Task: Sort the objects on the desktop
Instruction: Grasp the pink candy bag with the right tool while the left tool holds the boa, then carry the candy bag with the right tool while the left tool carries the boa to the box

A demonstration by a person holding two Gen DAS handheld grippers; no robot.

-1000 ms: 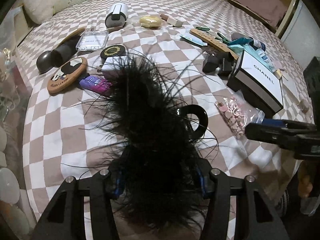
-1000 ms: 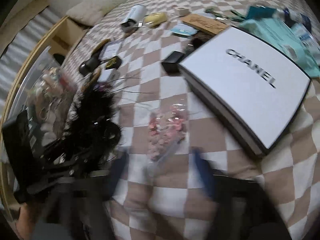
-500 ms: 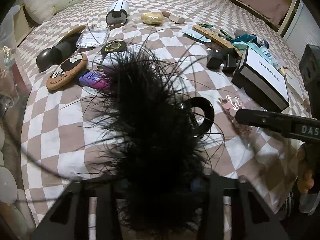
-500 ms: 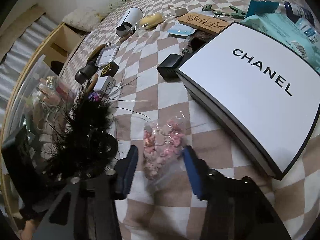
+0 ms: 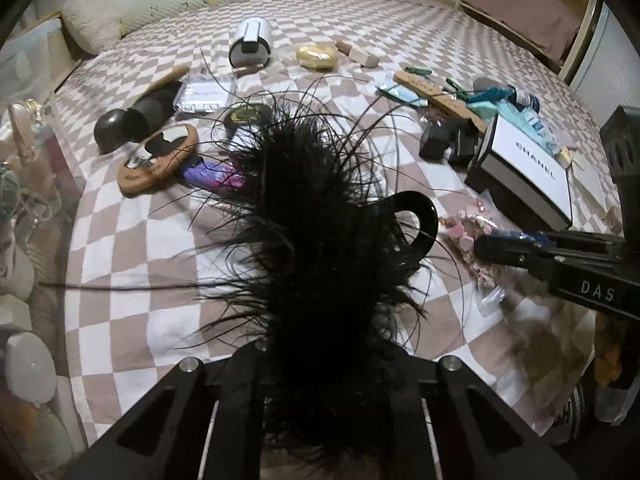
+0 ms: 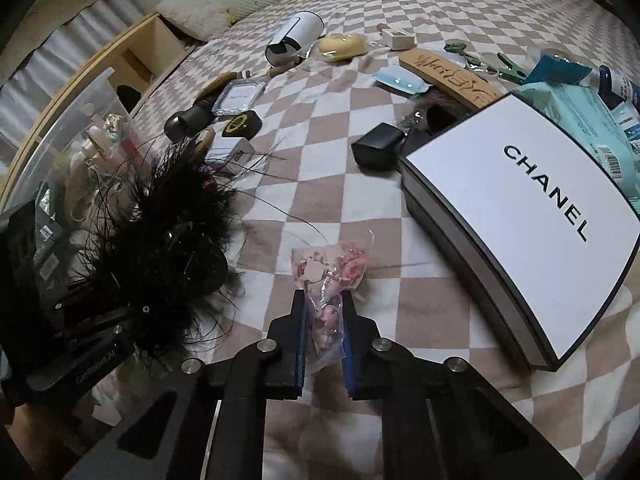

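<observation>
Feathers fill the nearest part of the left wrist view: the left gripper [image 5: 320, 364] has its jaws clamped on a black feather hair clip [image 5: 320, 240], held up off the bed, presumably so the plumes do not drag over the clutter on the way to wherever it is sorted. Beside it, near the bed's front edge, the right gripper [image 6: 323, 320] has its jaws closed on the near end of a clear bag of pink pieces [image 6: 328, 276]; the bag's far end still lies on the checkered bedspread [image 6: 320, 120], so I judge the pick is just made and the lift not yet begun. Just beyond on the right sits a white Chanel box [image 6: 520, 216], close enough to catch the bag on a rightward swing. Further in lie a small black box [image 6: 378, 148], a wooden plaque [image 6: 448, 74] and teal packets [image 6: 580, 104]; toward the left edge, a round wooden brush [image 5: 160, 164] and a dark mushroom-shaped item [image 5: 120, 128]. Farthest, toward the head of the bed, rest a white cylinder [image 6: 296, 38] and a yellow pouch [image 6: 340, 48].
</observation>
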